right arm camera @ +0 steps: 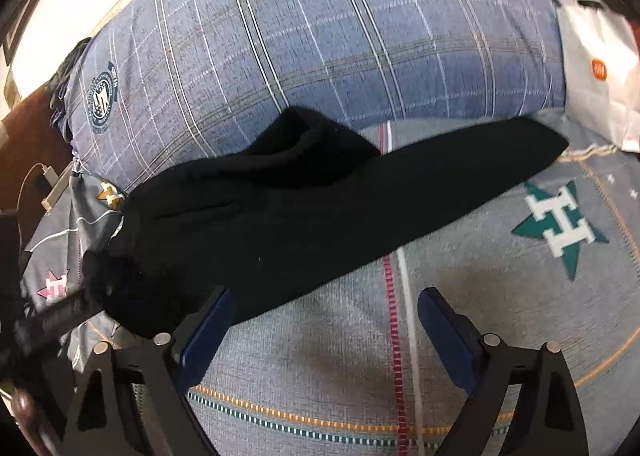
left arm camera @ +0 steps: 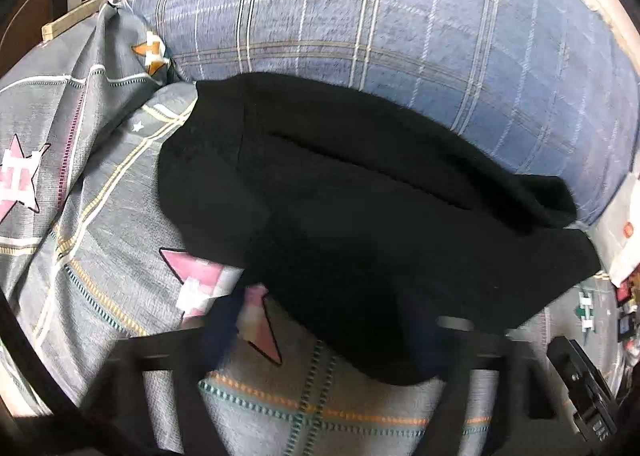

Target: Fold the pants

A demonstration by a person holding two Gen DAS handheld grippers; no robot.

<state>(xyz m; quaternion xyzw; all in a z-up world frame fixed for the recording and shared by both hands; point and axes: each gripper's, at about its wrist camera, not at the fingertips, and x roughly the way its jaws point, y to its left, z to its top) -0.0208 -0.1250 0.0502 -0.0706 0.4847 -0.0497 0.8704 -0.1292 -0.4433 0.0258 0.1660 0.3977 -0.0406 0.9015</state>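
A pair of black, soft matte fabric pants (right arm camera: 304,216) lies on a bed covered by a grey woven sheet (right arm camera: 320,356) printed with thin dashed stripes and star motifs bearing a letter H. Behind the pants, toward 12 o'clock, sits a bulky blue plaid pillow (right arm camera: 320,36) with fine white and tan lines and a round dark crest near its 9 o'clock end.

In the right wrist view the pants form a long, tapering strip. Their long axis runs from about 8 o'clock, where the cloth is widest and bunched, to about 2 o'clock, where the narrow leg end stops short of a white plastic bag (right arm camera: 600,64). A folded hump of cloth rises at the middle of the strip against the pillow.

The right tool (right arm camera: 326,330) stands wide apart, its dark blue pads (right arm camera: 208,332) spread over bare sheet. The 9 o'clock pad sits at the near edge of the pants; whether it touches cannot be told. Nothing lies between the fingers.

In the left wrist view the pants fill the centre as a broad dark mass with a slit-like pocket seam. The left tool (left arm camera: 332,340) is blurred, and black cloth hangs over its fingers at 6 o'clock; whether it is clenched or released cannot be told.
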